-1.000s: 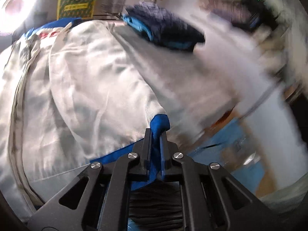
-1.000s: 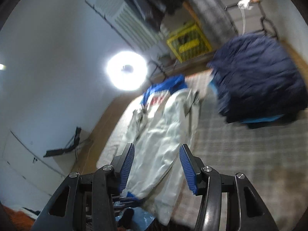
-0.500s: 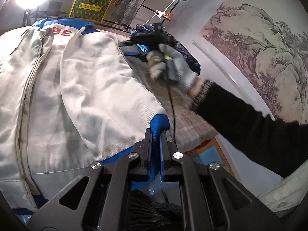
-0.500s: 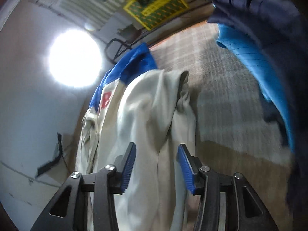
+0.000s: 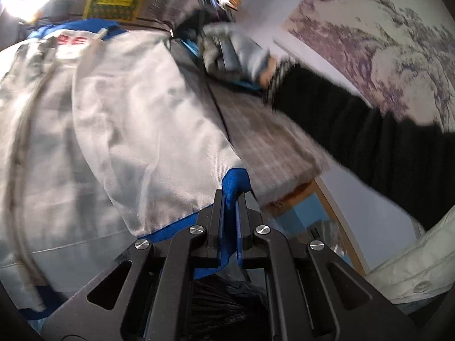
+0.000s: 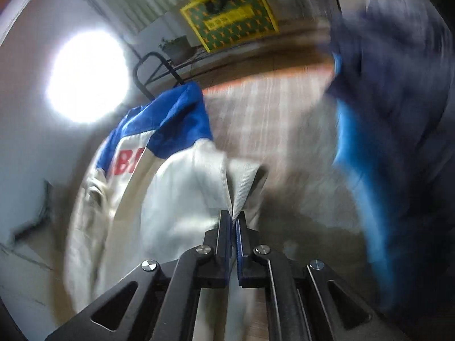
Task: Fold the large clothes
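Note:
A large white jacket (image 5: 122,119) with blue trim and red letters lies spread on a grey checked bed cover (image 5: 264,130). My left gripper (image 5: 231,199) is shut on the jacket's blue hem at the near corner. In the right wrist view the same jacket (image 6: 170,199) shows its blue collar at the far end. My right gripper (image 6: 233,221) is shut on a white fold at the jacket's right edge. In the left wrist view a gloved hand (image 5: 236,54) holds that right gripper over the far edge of the jacket, with a black sleeve (image 5: 369,147) reaching in from the right.
A dark navy garment with a light blue lining (image 6: 392,130) is piled on the bed to the right. A yellow and green crate (image 6: 230,25) stands behind the bed by a bright round lamp (image 6: 85,76). A landscape painting (image 5: 369,45) hangs on the right wall.
My right gripper swept down across the bed to the jacket's far right edge and went from open to shut on the white cloth. My left gripper kept its hold on the blue hem.

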`<state>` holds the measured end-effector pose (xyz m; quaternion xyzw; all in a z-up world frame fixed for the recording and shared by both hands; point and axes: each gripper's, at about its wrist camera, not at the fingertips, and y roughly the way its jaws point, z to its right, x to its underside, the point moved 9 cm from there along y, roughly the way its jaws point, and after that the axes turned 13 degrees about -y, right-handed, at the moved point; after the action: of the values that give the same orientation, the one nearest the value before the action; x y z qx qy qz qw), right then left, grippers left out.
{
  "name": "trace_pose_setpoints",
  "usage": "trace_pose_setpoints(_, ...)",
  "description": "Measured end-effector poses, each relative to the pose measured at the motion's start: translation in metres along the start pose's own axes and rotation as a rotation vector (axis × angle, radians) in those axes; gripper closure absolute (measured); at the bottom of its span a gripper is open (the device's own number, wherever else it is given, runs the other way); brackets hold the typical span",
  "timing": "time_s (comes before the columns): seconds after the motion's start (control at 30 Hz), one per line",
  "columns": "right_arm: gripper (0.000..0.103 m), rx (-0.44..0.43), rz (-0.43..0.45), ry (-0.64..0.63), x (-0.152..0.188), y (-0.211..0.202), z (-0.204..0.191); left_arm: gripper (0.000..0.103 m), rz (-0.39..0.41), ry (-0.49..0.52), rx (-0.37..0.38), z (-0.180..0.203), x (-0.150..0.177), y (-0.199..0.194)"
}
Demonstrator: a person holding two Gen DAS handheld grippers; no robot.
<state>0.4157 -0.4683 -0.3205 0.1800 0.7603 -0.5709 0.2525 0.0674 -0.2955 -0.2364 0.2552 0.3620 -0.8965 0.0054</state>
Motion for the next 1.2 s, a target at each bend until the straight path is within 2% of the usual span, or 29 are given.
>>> trace_pose_setpoints(0.03,0.103,0.051,0.007,-0.052,-0.007,-0.010,0.001,0.099,-0.025,0.013,0.009,0.004,0.005,0.011)
trace_pose_setpoints(0.1,0.103,0.084,0.006,-0.109,-0.013,-0.018,0.001,0.099,-0.053,0.035,0.017,0.010,0.011,0.029)
trace_pose_setpoints(0.23,0.103,0.188,-0.047,-0.171,-0.012,-0.002,0.007,0.099,-0.107,0.040,0.020,0.009,0.022,0.062)
trace_pose_setpoints(0.43,0.100,0.239,-0.110,-0.175,0.002,0.026,0.022,0.099,-0.153,0.052,-0.021,0.003,0.036,0.063)
trace_pose_setpoints(0.47,0.097,0.224,-0.118,-0.171,0.004,0.026,0.021,0.099,-0.155,0.057,-0.025,0.003,0.036,0.059)
trace_pose_setpoints(0.57,0.072,0.207,-0.115,-0.148,0.005,0.009,0.022,0.089,-0.137,0.063,-0.049,-0.005,0.030,0.037)
trace_pose_setpoints(0.7,0.072,0.111,-0.050,-0.153,-0.007,-0.037,-0.001,0.088,-0.087,0.044,-0.075,-0.029,0.014,-0.002)
trace_pose_setpoints(0.87,0.071,-0.007,0.037,-0.144,-0.041,-0.073,-0.032,0.088,0.004,-0.005,-0.146,-0.070,-0.030,-0.037)
trace_pose_setpoints(0.93,0.071,-0.077,0.066,-0.094,-0.056,-0.072,-0.041,0.088,0.058,-0.011,-0.188,-0.088,-0.054,-0.048)
trace_pose_setpoints(1.03,0.071,-0.172,0.112,0.002,-0.079,-0.057,-0.048,0.087,0.128,-0.055,-0.211,-0.116,-0.082,-0.062)
trace_pose_setpoints(1.2,0.069,-0.245,0.136,0.144,-0.107,0.005,-0.046,0.088,0.199,-0.140,-0.216,-0.157,-0.110,-0.083)
